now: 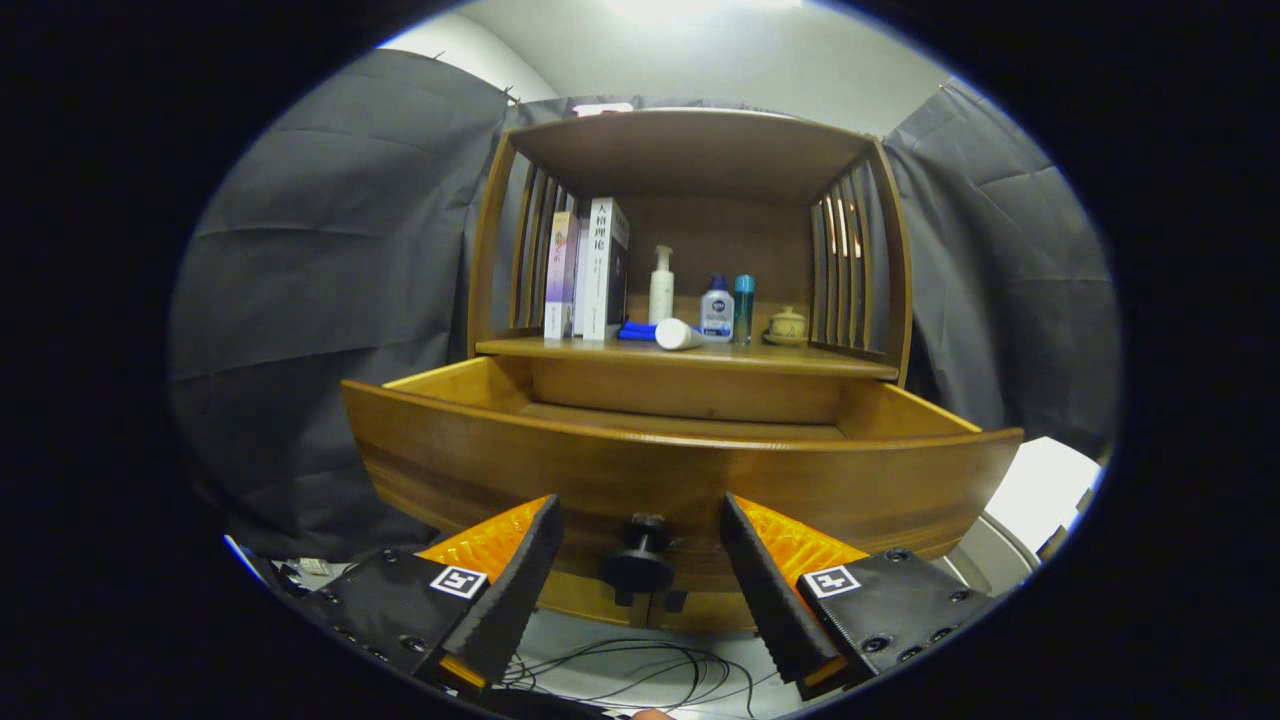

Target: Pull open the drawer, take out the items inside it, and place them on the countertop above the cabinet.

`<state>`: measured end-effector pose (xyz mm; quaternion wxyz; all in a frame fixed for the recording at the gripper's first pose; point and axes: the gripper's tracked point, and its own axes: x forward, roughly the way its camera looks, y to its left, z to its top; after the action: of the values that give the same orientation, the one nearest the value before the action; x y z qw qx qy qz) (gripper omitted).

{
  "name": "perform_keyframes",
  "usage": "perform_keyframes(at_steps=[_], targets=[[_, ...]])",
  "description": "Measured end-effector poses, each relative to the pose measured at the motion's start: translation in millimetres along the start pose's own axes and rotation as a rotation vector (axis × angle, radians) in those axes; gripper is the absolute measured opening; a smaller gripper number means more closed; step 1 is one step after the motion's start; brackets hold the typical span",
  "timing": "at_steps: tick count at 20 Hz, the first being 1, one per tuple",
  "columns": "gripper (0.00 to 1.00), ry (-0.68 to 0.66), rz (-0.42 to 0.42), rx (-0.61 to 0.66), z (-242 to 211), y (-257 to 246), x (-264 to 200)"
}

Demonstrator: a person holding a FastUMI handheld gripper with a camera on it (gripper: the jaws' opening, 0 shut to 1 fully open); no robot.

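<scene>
Drawer (680, 470) brown wood with grain streaks, knob (640, 560) black, shelf (690, 355) lighter brown, books (590, 270) white and lilac, pump bottle (661, 286) white, tube (660, 333) blue and white, slim bottle (744, 308) teal, jar (787, 325) cream, cables (640, 670) black

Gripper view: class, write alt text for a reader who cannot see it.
A wooden drawer stands pulled open, its dark knob between the open gripper fingers, untouched. Above it, the countertop holds books, bottles and a small lidded jar.
</scene>
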<state>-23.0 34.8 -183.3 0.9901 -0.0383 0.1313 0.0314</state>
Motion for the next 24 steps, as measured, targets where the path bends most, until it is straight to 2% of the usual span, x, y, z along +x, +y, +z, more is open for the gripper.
perform_keyframes(at_steps=[5,14,18,24], targets=[[0.98,-0.005,-0.006,-0.022,-10.1,5.6,12.8],[0.97,-0.025,-0.105,0.007,-7.9,-6.0,33.0],[0.96,-0.03,-0.122,-0.013,-5.9,-7.0,37.4],[1.0,-0.017,-0.125,0.002,-1.4,-6.5,52.8]])
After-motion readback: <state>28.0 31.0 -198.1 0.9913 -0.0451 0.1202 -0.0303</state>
